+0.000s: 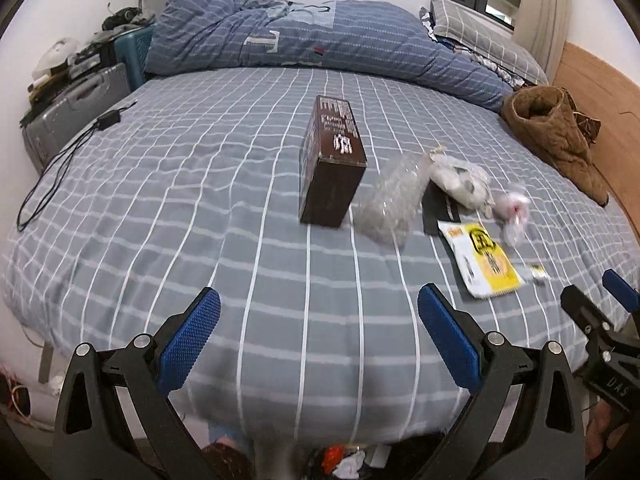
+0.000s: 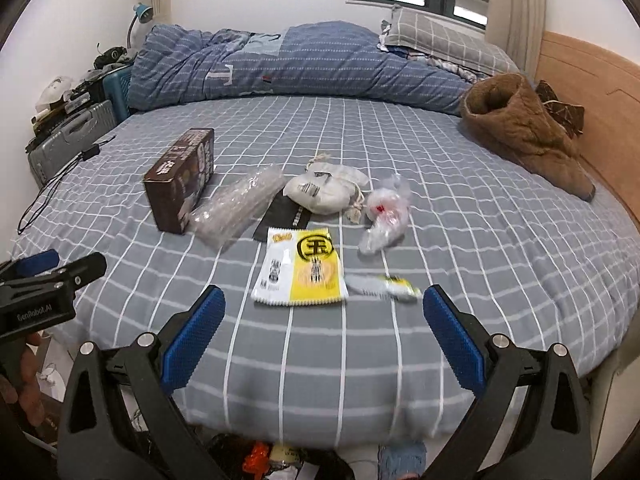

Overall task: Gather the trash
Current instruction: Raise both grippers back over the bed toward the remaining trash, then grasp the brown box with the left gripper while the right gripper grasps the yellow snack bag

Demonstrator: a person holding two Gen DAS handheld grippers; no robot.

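Note:
Trash lies on the grey checked bed [image 2: 460, 240]: a brown box [image 2: 180, 178] [image 1: 332, 160], a clear plastic wrap [image 2: 236, 208] [image 1: 390, 204], a white cloth pouch [image 2: 326, 192] [image 1: 460, 180], a black card [image 2: 286, 216], a crumpled clear bag [image 2: 386, 216] [image 1: 514, 210], a yellow-white snack packet [image 2: 304, 272] [image 1: 480, 258] and a small torn wrapper [image 2: 384, 286]. My left gripper [image 1: 319, 336] is open and empty above the bed's near edge, before the box. My right gripper [image 2: 324, 332] is open and empty just short of the snack packet.
A folded blue quilt [image 2: 300, 64] and pillow [image 2: 440, 40] lie at the back. A brown coat [image 2: 528, 132] lies at the right by the wooden headboard [image 2: 592, 92]. A black cable [image 1: 56, 176] trails at the left edge. A bag of rubbish [image 2: 272, 456] sits on the floor below.

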